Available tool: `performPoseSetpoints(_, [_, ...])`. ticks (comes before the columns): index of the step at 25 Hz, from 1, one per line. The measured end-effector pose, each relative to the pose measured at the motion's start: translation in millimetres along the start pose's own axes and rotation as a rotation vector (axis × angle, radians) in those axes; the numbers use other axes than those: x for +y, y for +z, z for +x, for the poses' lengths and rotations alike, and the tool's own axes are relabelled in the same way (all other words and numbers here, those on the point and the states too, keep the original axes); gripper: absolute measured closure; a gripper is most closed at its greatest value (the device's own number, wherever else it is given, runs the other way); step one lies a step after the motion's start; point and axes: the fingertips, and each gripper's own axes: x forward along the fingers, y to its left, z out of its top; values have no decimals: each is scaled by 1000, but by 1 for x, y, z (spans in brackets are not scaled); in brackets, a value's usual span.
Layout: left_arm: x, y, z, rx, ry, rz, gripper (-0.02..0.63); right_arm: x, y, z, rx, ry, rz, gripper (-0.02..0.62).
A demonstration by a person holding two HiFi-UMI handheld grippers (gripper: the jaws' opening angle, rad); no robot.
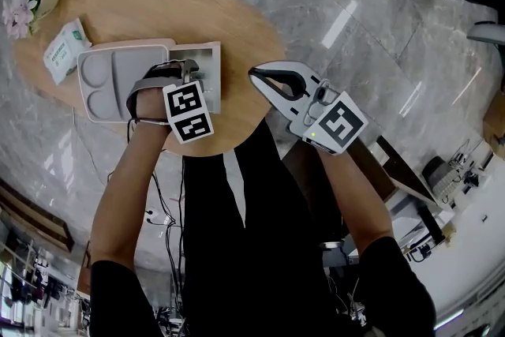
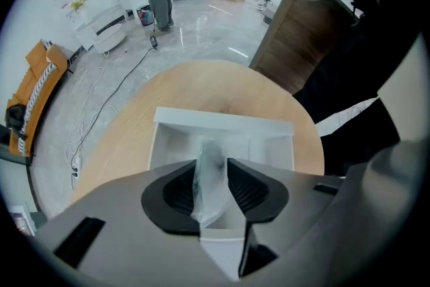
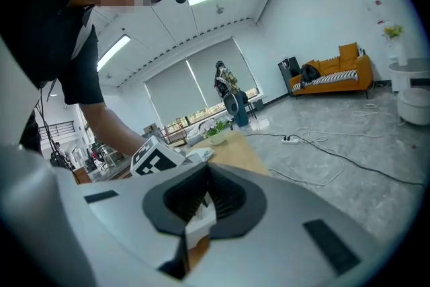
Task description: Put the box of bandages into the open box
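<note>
**Bandage box loose over the open box**

The left gripper (image 1: 186, 76) hangs over the middle of the oval wooden bench (image 1: 142, 4), pointing straight down into the open box (image 1: 211, 59), a shallow white carton with its flap folded back. In the left gripper view the dark ribbed fingers (image 2: 171, 195) are spread apart. A thin, pale box of bandages (image 2: 208, 185) stands edge-on in the gap between them, blurred. It looks released rather than squeezed, and the white floor of the carton lies directly beneath it.

The right gripper (image 1: 254, 73) is right of centre at the bench's near edge, aimed left towards the carton but clear of it. Its fingers are clenched tip to tip with nothing between them.

A grey divided tray (image 1: 118, 63) lies touching the carton's left side. Further left, a green-and-white packet (image 1: 65, 50) rests near the bench edge. A small spray of pink flowers (image 1: 20, 4) sits in the upper left corner.
</note>
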Motion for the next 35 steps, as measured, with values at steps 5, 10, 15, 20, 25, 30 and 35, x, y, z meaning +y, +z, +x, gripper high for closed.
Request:
performPoseSetpoints(5, [11,4,-4,-19,84,9,403,1,0,-2,-8,-1,6,583])
performPoseSetpoints(10, [20,7,-17,-54,150,11,374,3,-1,-4,-9,0,5,583])
performPoseSetpoints(15, [25,7,-34,-106,178,-43,373,8,-1,-3,-3,6,-5,583])
performPoseSetpoints(20, [31,16,-79,-308,224,-230,401,23,17,1,-11,24,-38,583])
performPoseSetpoints(25, [35,24,-173,-598,293,-427,467,54,73,-2,-40,38,-106,584])
performPoseSetpoints(30, [32,31,-292,-800,402,-484,541,96,166,-16,-118,69,-210,583])
performPoseSetpoints(35, [16,25,-415,-926,526,-493,574,159,254,-36,-194,99,-279,583])
